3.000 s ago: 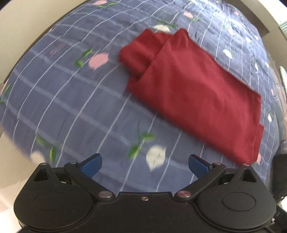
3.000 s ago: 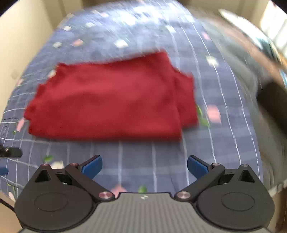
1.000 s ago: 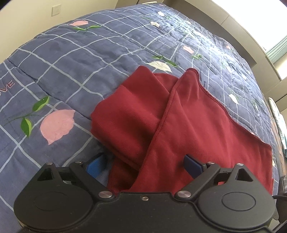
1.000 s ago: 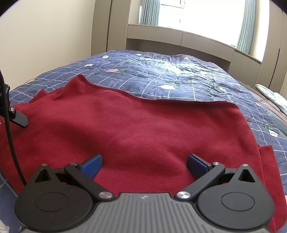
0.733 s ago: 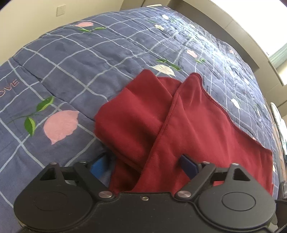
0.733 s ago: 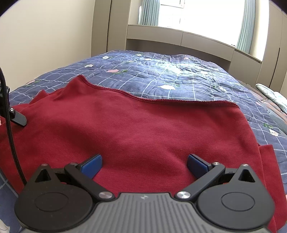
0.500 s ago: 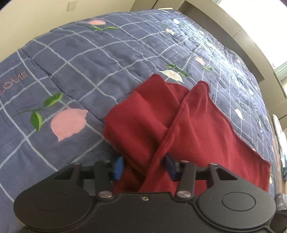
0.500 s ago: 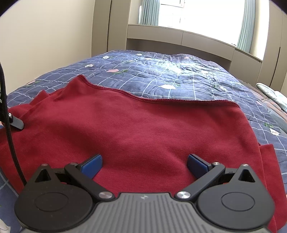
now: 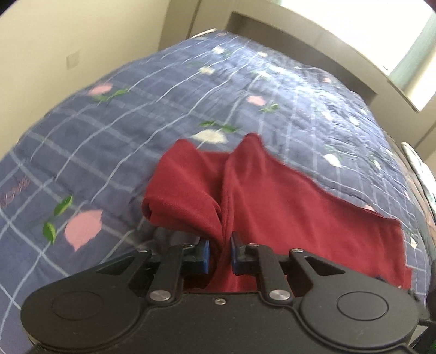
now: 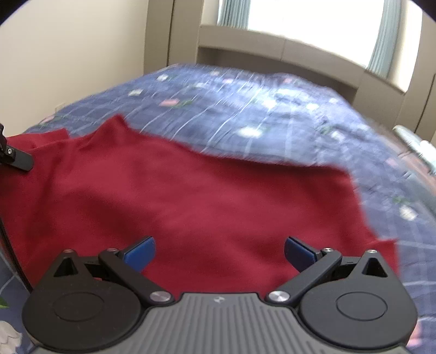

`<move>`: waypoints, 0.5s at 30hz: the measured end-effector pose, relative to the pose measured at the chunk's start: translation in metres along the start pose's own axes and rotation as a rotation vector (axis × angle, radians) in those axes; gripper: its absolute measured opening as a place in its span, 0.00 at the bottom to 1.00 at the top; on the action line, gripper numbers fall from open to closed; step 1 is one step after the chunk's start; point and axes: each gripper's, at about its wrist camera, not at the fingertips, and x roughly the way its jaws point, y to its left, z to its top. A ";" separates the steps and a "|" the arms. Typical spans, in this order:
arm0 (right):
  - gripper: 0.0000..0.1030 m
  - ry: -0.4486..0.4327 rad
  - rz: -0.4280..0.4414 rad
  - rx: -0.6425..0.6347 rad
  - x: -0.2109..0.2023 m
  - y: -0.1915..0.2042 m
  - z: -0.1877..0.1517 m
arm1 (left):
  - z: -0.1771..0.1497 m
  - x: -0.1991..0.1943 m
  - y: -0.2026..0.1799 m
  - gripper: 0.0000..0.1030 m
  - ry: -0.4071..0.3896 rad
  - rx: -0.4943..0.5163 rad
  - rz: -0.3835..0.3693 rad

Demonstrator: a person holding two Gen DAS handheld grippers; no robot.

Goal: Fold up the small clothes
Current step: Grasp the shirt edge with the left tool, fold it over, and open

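Right tool [image 10: 219,252] is sitting low over a red garment [image 10: 190,207], blue fingertips [image 10: 140,252] spread wide apart with nothing between them. The garment is lying spread on a blue checked bedspread [image 10: 272,109] with flower print, covering most of the near view. A black part of the other tool [image 10: 16,159] is showing at the left edge, over the cloth. A bright window [image 10: 308,24] with curtains is glowing behind the bed. The frame is looking blurred.
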 end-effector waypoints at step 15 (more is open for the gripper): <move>1.00 0.100 -0.308 0.076 -0.080 -0.148 -0.048 | -0.017 -0.026 -0.185 0.13 -0.023 0.438 -0.243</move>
